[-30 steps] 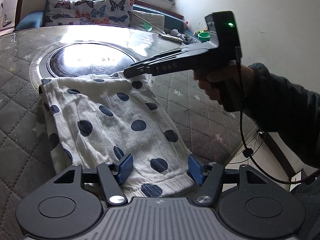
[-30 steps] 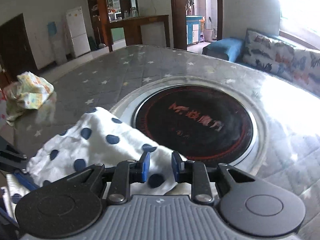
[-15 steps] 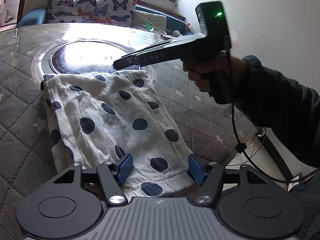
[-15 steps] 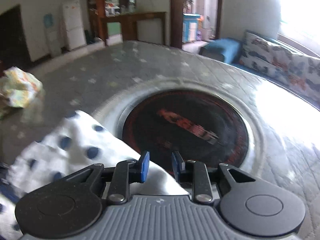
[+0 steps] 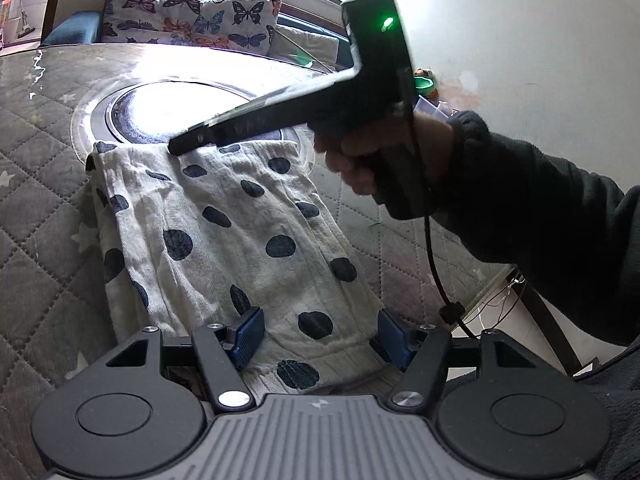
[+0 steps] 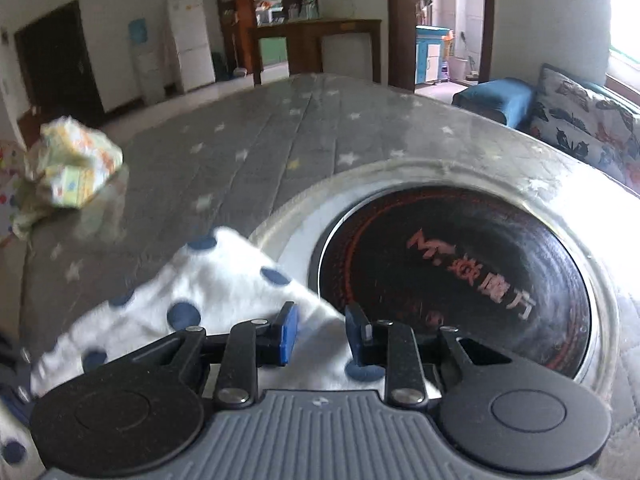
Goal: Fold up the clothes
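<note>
Surface (image 5: 36, 184): grey quilted cover with pale stars, under a glossy sheet; round dark hob plate (image 6: 452, 280) sunk in the middle, ringed by a silver rim.
Garment (image 5: 224, 240): white cloth with navy dots, flat on the surface as a long folded strip; long axis from near edge to far edge, far end just touching the hob rim, near end under the left tool.
Sofa (image 6: 580, 128): butterfly cushions, beyond the far side of the surface.
Second cloth (image 6: 68, 168): crumpled yellow-print bundle, far left on the surface, well apart from the garment.
Left tool (image 5: 320, 336): blue pads spread wide, straddling the near hem, gripping nothing.
Right tool (image 6: 322, 332): pads partly apart, low over the far right corner of the garment, cloth visible between and below them; no pinch evident.
Deciding relation: garment stretches straight away from the left tool, with the right tool at the opposite end; far hem nearer the right hand, near hem nearer the left.
Likely step: judging by the layout, fold end to end along the long axis, far hem toward near hem.
</note>
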Motion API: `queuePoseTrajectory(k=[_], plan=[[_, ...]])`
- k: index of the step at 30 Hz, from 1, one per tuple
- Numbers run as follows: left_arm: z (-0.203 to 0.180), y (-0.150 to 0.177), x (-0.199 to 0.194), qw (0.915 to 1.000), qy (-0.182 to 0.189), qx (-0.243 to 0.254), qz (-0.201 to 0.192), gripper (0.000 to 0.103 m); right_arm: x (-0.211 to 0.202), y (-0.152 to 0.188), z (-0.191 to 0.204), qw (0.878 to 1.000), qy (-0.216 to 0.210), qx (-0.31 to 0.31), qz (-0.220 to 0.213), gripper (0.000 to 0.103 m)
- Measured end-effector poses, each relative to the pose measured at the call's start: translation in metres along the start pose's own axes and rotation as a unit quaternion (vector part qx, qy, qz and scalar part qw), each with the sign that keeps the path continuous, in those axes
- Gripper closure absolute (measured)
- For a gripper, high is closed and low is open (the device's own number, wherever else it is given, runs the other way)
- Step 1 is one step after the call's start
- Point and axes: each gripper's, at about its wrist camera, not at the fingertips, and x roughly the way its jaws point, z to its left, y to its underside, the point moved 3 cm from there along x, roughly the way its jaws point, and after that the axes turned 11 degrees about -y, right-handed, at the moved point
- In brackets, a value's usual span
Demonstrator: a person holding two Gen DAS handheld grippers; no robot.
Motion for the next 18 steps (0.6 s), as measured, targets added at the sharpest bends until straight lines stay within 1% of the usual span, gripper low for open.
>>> queuePoseTrajectory(k=[3, 4, 5, 7, 10, 12, 13, 14, 18], plan=[[0.001, 0.000, 0.000, 1.0000, 0.002, -0.002, -0.001, 0.036, -0.009, -0.009, 0.008, 0.999, -0.040, 0.003, -0.010, 0.077], [0.001, 0.000, 0.000, 1.0000, 0.002, -0.003, -0.001, 0.035, -0.011, -0.011, 0.013, 0.998, -0.056, -0.001, -0.011, 0.076], [0.001, 0.000, 0.000, 1.0000, 0.002, -0.003, -0.002, 0.035, -0.012, -0.012, 0.018, 0.997, -0.072, -0.004, -0.012, 0.072], [0.002, 0.001, 0.001, 1.0000, 0.002, -0.006, -0.003, 0.035, -0.008, -0.014, 0.031, 0.996, -0.089, -0.020, -0.006, 0.072], [0.001, 0.001, 0.001, 0.9999, 0.001, -0.009, -0.006, 0.035, 0.010, -0.015, 0.043, 0.995, -0.086, -0.046, 0.009, 0.073], [0.001, 0.002, 0.000, 0.9999, 0.000, -0.010, -0.007, 0.035, 0.023, -0.016, 0.045, 0.995, -0.085, -0.045, 0.019, 0.079], [0.001, 0.002, 0.000, 0.9999, 0.000, -0.011, -0.007, 0.034, 0.029, -0.016, 0.045, 0.995, -0.082, -0.045, 0.022, 0.087], [0.001, 0.002, 0.000, 0.9999, 0.000, -0.010, -0.007, 0.034, 0.035, -0.016, 0.045, 0.996, -0.079, -0.045, 0.024, 0.089], [-0.001, 0.003, 0.000, 0.9999, 0.000, -0.010, -0.008, 0.034, 0.046, -0.021, 0.045, 0.996, -0.064, -0.053, 0.020, 0.090]])
